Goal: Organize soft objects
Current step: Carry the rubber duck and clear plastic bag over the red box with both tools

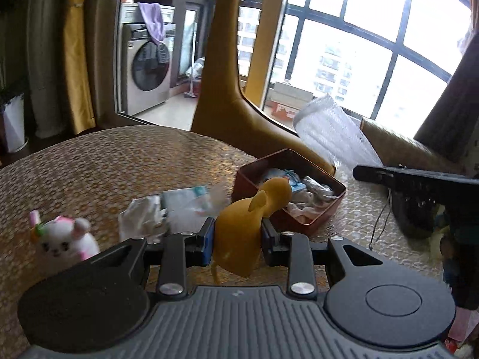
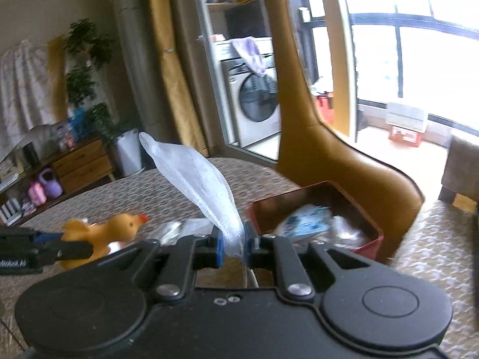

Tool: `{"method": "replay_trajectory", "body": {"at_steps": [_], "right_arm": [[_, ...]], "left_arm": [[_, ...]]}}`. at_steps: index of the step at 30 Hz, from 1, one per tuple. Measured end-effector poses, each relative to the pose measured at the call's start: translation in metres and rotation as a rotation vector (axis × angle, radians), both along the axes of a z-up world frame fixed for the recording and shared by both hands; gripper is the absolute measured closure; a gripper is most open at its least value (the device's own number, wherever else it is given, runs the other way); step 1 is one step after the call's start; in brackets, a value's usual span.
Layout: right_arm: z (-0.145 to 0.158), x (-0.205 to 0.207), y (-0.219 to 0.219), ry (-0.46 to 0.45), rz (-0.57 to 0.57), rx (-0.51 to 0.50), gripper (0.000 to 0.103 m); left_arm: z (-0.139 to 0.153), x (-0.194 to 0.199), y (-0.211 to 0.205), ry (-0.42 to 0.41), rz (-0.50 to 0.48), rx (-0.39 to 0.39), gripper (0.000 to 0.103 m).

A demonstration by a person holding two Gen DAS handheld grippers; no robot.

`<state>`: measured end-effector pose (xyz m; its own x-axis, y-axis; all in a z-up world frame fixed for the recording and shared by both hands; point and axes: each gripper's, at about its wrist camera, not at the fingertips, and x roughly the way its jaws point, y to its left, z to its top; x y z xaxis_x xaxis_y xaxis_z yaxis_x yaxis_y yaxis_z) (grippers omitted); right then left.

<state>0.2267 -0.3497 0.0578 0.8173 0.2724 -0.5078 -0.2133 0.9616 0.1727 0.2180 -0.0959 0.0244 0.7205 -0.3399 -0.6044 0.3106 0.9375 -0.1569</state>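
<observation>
My left gripper [image 1: 238,233] is shut on a yellow rubber duck [image 1: 248,221], held above the table just short of the red-brown box [image 1: 311,218]. The duck also shows in the right wrist view [image 2: 104,233], at the left, between the left gripper's fingers [image 2: 45,252]. My right gripper [image 2: 236,246] is shut on a white mesh bag [image 2: 194,173] that sticks up and to the left, close to the box [image 2: 368,239]. The same bag [image 1: 335,134] shows at the right of the left wrist view, with the right gripper [image 1: 404,179] seen from the side. The box holds several soft items.
A white plush toy [image 1: 66,239] sits on the woven table mat [image 1: 104,164] at the left. Crumpled tissue [image 1: 140,218] and a clear packet [image 1: 185,200] lie mid-table. A tan leather chair [image 1: 233,104] stands behind the box, with a washing machine [image 1: 146,71] beyond.
</observation>
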Motion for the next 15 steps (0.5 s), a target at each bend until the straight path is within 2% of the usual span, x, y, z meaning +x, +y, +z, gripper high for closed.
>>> {"method": "replay_trajectory", "body": {"at_steps": [7, 15], "right_arm": [[-0.011, 0.018, -0.04, 0.008, -0.077, 0.003, 0.091], [-0.015, 0.056, -0.067, 0.035, -0.115, -0.049, 0.091]], "left_arm": [[-0.007, 0.022, -0.042, 0.019, -0.04, 0.029, 0.072], [-0.018, 0.057, -0.088, 0.039, -0.062, 0.044, 0.072]]}}
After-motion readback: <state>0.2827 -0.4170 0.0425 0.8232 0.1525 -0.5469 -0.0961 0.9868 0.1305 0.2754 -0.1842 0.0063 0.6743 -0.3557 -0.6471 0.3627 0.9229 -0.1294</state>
